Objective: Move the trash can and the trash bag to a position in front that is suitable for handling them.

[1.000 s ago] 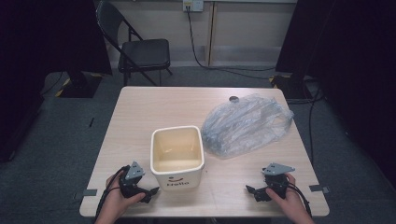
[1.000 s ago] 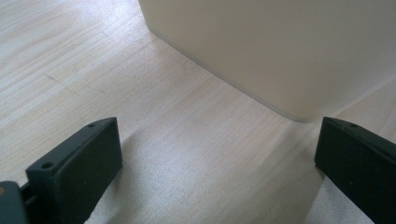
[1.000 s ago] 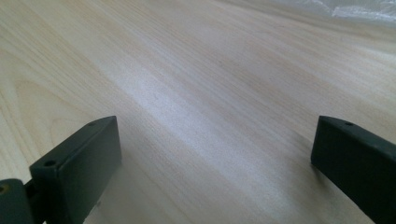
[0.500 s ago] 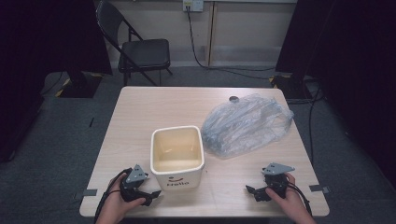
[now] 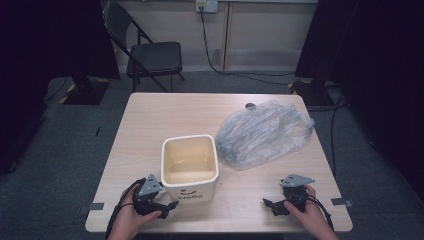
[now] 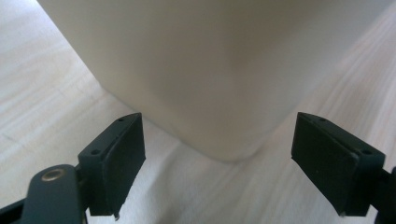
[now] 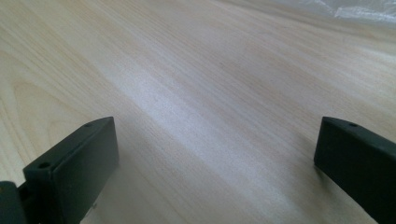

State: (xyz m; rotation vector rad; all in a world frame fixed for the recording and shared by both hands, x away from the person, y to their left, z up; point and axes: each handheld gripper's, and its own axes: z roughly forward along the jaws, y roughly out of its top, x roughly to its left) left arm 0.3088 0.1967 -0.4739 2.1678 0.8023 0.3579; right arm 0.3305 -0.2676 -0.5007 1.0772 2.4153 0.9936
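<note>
We are holding the left gripper with jaws spread wide, just beside the cream container near the table front edge. The left gripper view is showing its rounded lower corner; the high view is showing its hollow interior. The right gripper is also gaping, over bare wood.

High view looks down on the table; gripper views skim it, perhaps grazing.

Both hands rest low at the near edge. The left gripper and right gripper have jaws spread wide.
</note>
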